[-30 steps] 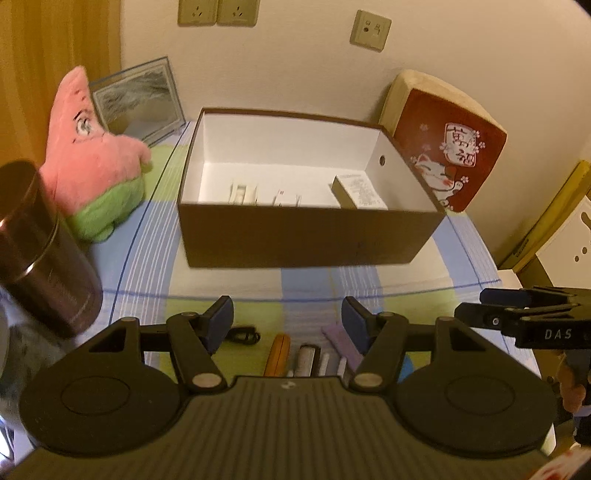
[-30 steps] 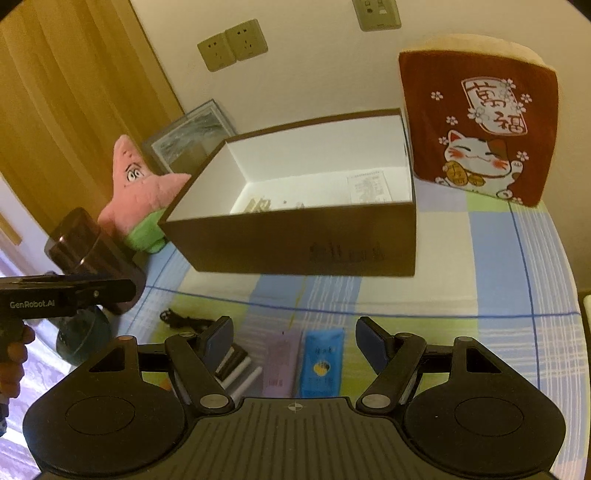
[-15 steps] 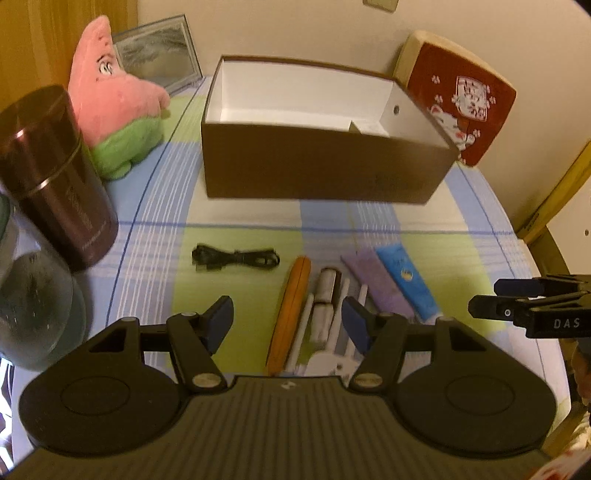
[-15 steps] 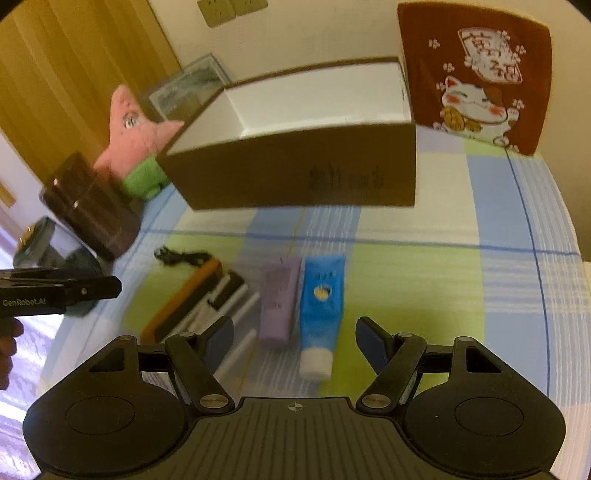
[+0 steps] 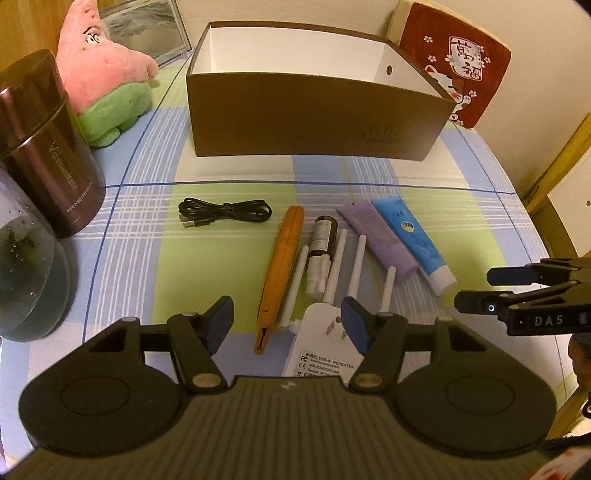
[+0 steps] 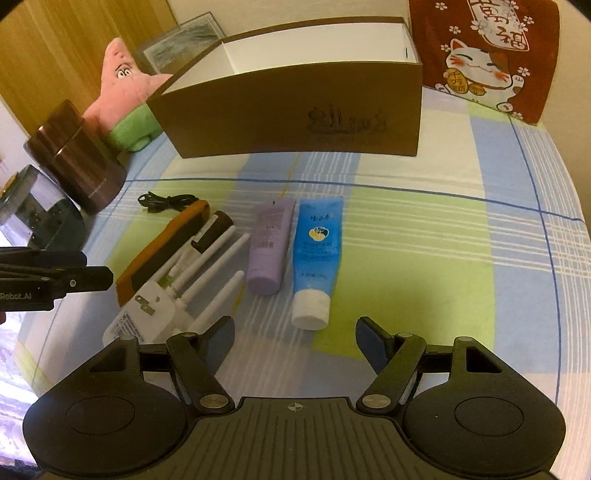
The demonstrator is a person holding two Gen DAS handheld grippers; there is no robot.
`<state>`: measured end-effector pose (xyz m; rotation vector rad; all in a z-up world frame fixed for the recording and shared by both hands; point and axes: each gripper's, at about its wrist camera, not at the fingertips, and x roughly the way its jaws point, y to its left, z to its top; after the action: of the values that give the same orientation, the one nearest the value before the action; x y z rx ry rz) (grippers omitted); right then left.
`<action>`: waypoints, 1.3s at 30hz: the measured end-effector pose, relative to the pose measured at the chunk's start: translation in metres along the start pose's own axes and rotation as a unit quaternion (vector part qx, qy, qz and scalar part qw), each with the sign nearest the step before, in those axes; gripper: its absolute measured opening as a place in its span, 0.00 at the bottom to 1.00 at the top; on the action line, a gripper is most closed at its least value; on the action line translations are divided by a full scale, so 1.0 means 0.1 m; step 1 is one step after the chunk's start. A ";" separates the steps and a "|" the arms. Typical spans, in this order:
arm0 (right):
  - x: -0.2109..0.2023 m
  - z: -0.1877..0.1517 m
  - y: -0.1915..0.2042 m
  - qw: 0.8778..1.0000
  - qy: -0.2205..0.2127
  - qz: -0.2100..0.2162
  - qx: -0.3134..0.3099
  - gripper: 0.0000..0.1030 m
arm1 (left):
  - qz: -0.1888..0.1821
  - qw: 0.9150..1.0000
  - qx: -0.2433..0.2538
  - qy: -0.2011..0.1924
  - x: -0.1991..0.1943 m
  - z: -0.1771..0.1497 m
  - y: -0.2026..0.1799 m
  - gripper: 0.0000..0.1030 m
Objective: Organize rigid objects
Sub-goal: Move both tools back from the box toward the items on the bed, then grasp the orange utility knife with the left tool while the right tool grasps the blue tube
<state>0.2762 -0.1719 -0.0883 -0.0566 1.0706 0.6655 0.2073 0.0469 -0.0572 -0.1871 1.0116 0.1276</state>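
Observation:
An open brown box (image 5: pixel 314 122) with a white inside stands at the back of the checked tablecloth. In front of it lies a row: a black cable (image 5: pixel 225 214), an orange case (image 5: pixel 282 269), a small brown bottle (image 5: pixel 323 236), a white repeater (image 5: pixel 325 354) with antennas, a purple tube (image 5: pixel 380 240) and a blue tube (image 5: pixel 413 243). My left gripper (image 5: pixel 286 321) hangs open above the repeater's plug end and holds nothing. Just short of the blue tube's (image 6: pixel 316 254) white cap, my right gripper (image 6: pixel 295 336) is also open and holds nothing. The purple tube (image 6: pixel 269 243) lies left of the blue one.
A pink star plush (image 5: pixel 107 74), a dark brown canister (image 5: pixel 48 147) and a glass vessel (image 5: pixel 29 280) crowd the left side. A red cat cushion (image 5: pixel 458 62) leans behind the box, with a picture frame (image 5: pixel 144 33) at the back left. The tablecloth's right part (image 6: pixel 461 240) is bare.
Both grippers have sunk and tipped downward. The box has slid up in both views, its inside mostly out of sight, and the row of items now fills the middle.

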 end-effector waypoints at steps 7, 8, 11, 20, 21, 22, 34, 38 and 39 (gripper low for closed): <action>0.10 0.02 0.01 1.000 -0.005 -0.018 -0.008 0.67 | 0.006 1.000 0.008 0.004 0.12 0.00 -0.02 0.58; 0.12 0.03 0.01 1.000 -0.005 -0.020 -0.011 0.67 | 0.006 1.000 0.008 0.004 0.13 0.00 -0.02 0.58; 0.16 0.05 0.01 1.000 -0.003 -0.022 -0.015 0.63 | 0.008 1.000 0.009 0.006 0.16 0.01 -0.01 0.58; 0.39 0.10 0.00 0.999 0.007 -0.033 -0.020 0.54 | 0.016 1.000 0.024 0.008 0.30 0.07 -0.01 0.55; 0.42 0.11 0.00 0.999 0.009 -0.036 -0.021 0.53 | 0.018 0.999 0.028 0.007 0.32 0.08 0.00 0.54; 0.45 0.11 -0.01 0.999 0.011 -0.037 -0.021 0.52 | 0.019 0.999 0.031 0.007 0.34 0.09 -0.01 0.52; 0.60 0.18 -0.06 0.998 0.009 -0.051 -0.034 0.41 | 0.007 0.997 0.068 0.021 0.69 0.28 0.01 0.29; 0.62 0.18 -0.04 0.997 0.007 -0.060 -0.048 0.36 | -0.003 0.997 0.074 0.028 0.79 0.31 0.01 0.15; 0.62 0.18 -0.04 0.997 0.006 -0.062 -0.050 0.34 | -0.003 0.997 0.074 0.028 0.81 0.30 0.00 0.14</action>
<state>0.3114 -0.1397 -0.1318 -0.2109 1.0365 0.6069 0.2748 0.0553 -0.1100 -0.0584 1.0718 0.0416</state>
